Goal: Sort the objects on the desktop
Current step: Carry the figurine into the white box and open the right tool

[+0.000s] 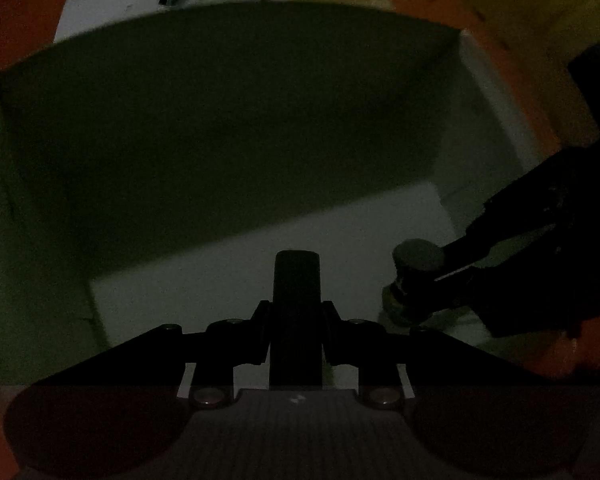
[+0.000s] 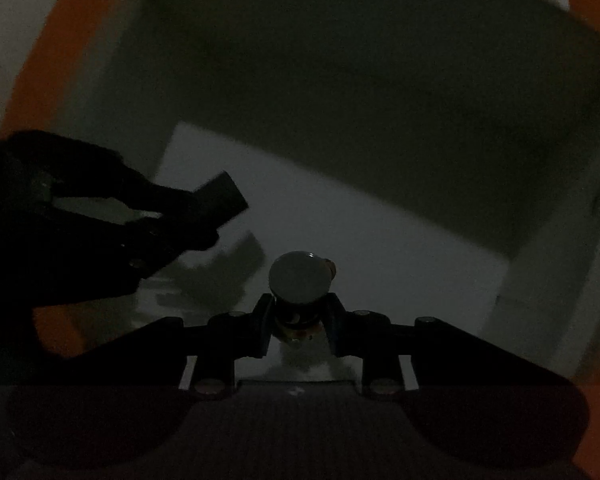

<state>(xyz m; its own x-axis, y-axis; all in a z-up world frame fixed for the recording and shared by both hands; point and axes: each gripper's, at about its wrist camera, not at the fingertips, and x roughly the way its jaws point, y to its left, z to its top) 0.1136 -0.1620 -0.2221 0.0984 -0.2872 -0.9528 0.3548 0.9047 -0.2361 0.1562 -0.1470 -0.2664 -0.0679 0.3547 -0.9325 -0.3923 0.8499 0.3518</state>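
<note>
Light: very dim, both views dark.
Box [image 1: 480,92]: white, open-topped, stood on an orange surface [image 1: 16,32]; both grippers pointed steeply down into it.
Left gripper [image 1: 297,320]: jaws pinched a flat dark block [image 1: 297,280], held above the box floor.
Right gripper [image 2: 299,320]: jaws clamped on a small bottle [image 2: 298,280] with a round cap, above the floor.
Cross-view: from the right wrist, the block [image 2: 222,196] hung left of the bottle, apart from it.
Beyond box: blurred items, unreadable.
</note>
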